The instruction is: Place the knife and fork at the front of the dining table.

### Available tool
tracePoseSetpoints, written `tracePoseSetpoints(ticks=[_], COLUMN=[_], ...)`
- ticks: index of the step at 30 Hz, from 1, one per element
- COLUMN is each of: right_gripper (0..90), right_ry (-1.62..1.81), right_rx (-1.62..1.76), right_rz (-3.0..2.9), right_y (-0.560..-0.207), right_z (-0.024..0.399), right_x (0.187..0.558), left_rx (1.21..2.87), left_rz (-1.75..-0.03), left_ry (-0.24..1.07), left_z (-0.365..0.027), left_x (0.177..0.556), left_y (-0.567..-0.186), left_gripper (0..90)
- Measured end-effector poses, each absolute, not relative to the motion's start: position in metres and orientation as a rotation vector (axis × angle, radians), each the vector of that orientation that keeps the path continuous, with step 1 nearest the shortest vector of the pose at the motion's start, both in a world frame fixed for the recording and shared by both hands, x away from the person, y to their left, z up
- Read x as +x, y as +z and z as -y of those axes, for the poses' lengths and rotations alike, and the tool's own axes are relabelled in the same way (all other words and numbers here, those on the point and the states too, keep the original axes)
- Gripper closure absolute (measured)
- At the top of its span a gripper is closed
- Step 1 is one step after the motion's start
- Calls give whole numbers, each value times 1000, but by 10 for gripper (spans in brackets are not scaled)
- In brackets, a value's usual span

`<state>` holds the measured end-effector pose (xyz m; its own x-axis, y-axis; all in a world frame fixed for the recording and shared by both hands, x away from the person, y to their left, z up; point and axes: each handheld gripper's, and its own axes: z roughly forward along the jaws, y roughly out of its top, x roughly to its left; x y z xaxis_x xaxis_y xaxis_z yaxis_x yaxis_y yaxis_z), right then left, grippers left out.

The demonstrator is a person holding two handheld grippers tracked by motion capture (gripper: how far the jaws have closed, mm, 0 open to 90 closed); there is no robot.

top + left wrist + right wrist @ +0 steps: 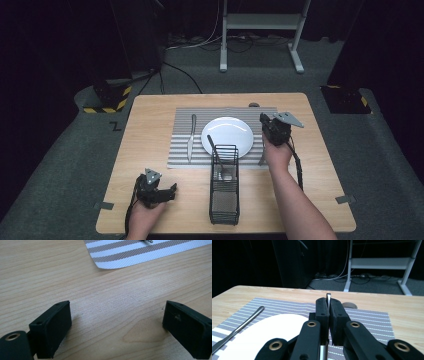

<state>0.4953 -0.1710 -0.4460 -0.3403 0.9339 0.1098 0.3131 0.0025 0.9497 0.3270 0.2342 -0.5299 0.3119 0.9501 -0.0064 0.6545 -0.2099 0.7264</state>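
The right tool is clamped tight on a slim piece of metal cutlery, probably a fork, whose handle end pokes up between the pads in the right gripper view while the rest hangs down toward the striped placemat at its right edge. The spot that seems meant for it lies directly below the tool, just right of the white plate, so the coming move is mostly a matter of laying the piece down with its long axis running near to far, matching the knife on the plate's left. The wire caddy with a spoon leaning in it stands near the plate, left of the right forearm, and looks clear of the drop. The left tool rests wide open and empty on the bare tabletop, well apart at near left.
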Motion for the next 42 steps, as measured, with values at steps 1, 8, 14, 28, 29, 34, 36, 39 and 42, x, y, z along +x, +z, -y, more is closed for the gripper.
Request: tracePoseSetpoints(ticks=[1, 8, 14, 28, 29, 34, 36, 39, 42], right_gripper=[864, 860, 853, 853, 853, 849, 821, 770, 765], right_ry=[1348, 1322, 1293, 1239, 1233, 1218, 1202, 1199, 1184], right_rx=[1294, 1344, 1395, 1456, 1465, 1524, 1537, 1556, 1562], right_rz=[-1703, -1710, -1739, -1776, -1779, -1776, -1773, -1763, -1762], right_y=[-447, -459, -468, -481, -482, -487, -489, -489, -487], right_z=[170, 168, 169, 168, 167, 170, 171, 173, 175], right_x=[498, 516, 530, 553, 555, 560, 561, 561, 560], left_rx=[1953, 1957, 1957, 1959, 1959, 1959, 1960, 1960, 1961], left_rz=[-1416, -1412, -1411, -1409, -1409, -1408, -1408, -1407, -1406], left_ry=[599, 595, 594, 593, 593, 592, 592, 592, 592], left_z=[-234, -235, -235, -235, -235, -235, -235, -235, -236], left_x=[327, 327, 327, 327, 327, 327, 327, 327, 328], left_y=[-530, -530, -530, -530, -530, -530, -530, -530, -530], left_gripper=[85, 84, 84, 83, 83, 83, 83, 83, 83])
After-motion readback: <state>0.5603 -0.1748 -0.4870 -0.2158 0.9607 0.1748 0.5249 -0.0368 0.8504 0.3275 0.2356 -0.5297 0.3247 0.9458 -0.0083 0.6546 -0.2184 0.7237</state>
